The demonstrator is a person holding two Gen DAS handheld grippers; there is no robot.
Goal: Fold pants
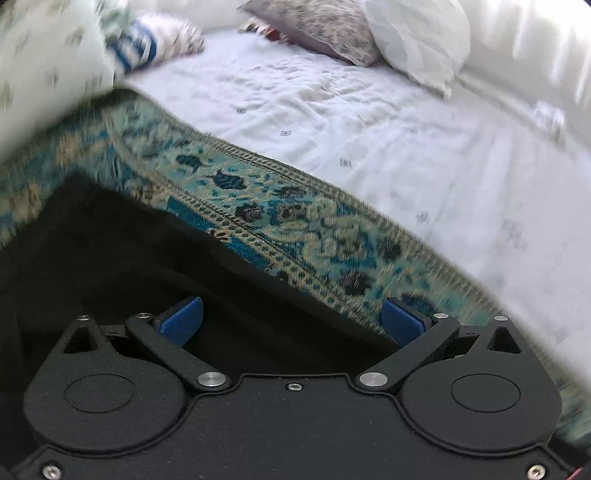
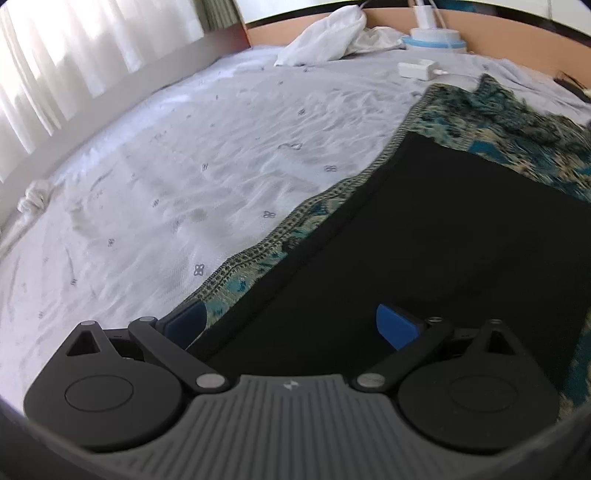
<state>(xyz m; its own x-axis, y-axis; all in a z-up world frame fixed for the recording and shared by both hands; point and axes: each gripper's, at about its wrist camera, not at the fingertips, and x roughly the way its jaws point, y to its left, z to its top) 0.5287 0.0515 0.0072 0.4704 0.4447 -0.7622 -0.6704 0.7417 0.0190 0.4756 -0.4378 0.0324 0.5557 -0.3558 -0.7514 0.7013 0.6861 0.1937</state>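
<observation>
- Around the work area, a white bedsheet (image 2: pixel 155 177) with small printed motifs covers the bed, and a teal patterned rug-like cloth (image 1: pixel 303 221) lies spread on top of it.
- Black pants (image 2: pixel 443 236) lie flat on that patterned cloth; in the right wrist view their near long edge runs just inside the cloth's border.
- Farther off in the left wrist view, a floral pillow (image 1: pixel 314 26) and a white pillow (image 1: pixel 417 37) rest near the bed's far side, with a blue-and-white striped bundle (image 1: pixel 140 44) to the left.
- At the far end in the right wrist view sit a crumpled white cloth (image 2: pixel 325 37), a white charger (image 2: pixel 417 69) with its cable, and a round blue-and-white device (image 2: pixel 436 38).
- White curtains (image 2: pixel 74 48) hang along the bedside.
- Left gripper (image 1: pixel 291 317): blue pads spread wide, nothing pinched, poised over the black fabric's edge; contact cannot be judged.
- Right gripper (image 2: pixel 291 325): jaws equally wide apart, holding nothing, straddling the pants' edge, its left pad over the patterned cloth.
- Motion blur smears the left wrist view's left side, and the pants run out of both views, so their full outline is hidden.
</observation>
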